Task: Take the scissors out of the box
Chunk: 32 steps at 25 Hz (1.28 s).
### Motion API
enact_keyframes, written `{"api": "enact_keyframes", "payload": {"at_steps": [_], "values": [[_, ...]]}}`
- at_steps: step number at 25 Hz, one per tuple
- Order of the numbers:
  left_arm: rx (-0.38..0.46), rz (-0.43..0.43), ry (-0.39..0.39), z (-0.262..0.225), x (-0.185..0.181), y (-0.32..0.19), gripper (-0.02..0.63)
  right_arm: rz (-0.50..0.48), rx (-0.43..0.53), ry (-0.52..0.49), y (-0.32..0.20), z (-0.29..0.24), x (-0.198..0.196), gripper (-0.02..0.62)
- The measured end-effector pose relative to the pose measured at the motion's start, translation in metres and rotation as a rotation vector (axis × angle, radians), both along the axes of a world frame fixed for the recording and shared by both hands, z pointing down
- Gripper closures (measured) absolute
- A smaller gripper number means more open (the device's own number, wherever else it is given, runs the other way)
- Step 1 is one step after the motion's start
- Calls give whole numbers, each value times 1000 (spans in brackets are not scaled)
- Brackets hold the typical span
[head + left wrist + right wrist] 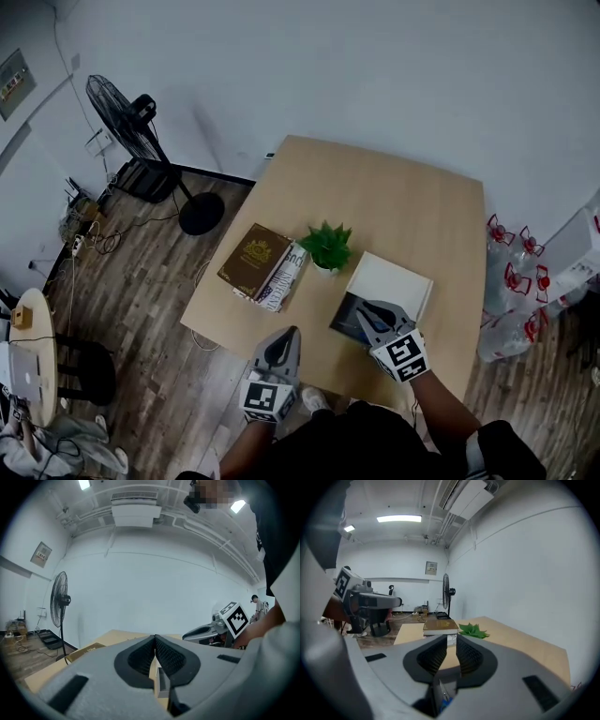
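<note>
The grey plastic right gripper [451, 639] has its two ribbed black pads spread a little. Only bare tabletop shows in the gap, and nothing is pinched. Low behind the pads, between the jaw roots, sits a small blue and silvery scrap, too small and shadowed to name. The grey plastic left gripper [154, 637] has its ribbed black pads pressed together at the tips, with nothing between them.

In the head view the right gripper [366, 317] hangs over the dark shallow open box [341, 317] at the near right of the table and covers most of its inside. The scissors therefore cannot be picked out, and neither their colour nor their shape can be told. Only the box's left strip shows, flat and matte. A white flat rectangular lid [389, 281] touches the box's far side. The left gripper [289, 336] is at the table's near edge, apart from the box on its left.

Just left of the lid stands a small green spiky-leaved plant [326, 246] in a white pot. Left of the plant, a brown hardcover book with a gold emblem [255, 260] lies on a white printed volume [284, 278]. All of this rests on the smooth light wooden table [403, 197]. A black pedestal fan [131, 117] stands on the plank floor off the table's far left.
</note>
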<state>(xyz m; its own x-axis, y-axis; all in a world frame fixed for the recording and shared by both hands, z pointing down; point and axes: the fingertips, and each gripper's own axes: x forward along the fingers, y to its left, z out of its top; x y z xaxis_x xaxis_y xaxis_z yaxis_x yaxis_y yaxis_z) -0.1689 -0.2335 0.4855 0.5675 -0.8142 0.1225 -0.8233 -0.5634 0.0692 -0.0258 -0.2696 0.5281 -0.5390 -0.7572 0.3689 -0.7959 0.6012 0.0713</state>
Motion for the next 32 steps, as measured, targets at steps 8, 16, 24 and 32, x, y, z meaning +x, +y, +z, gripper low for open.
{"api": "enact_keyframes", "payload": {"at_steps": [8,16,24,32], "values": [[-16,3,-12,9,16,0,601,-46,-191,161,-4,79,22,480],[-39,-24,-54,18,9,0,601,-116,-302,304,-4,130,24,463],[-47,-44,-61,24,-1,-2,601,-228,-475,429,18,177,27,456],[-52,-62,-70,30,-8,0,601,-308,-584,585,30,205,39,456]]}}
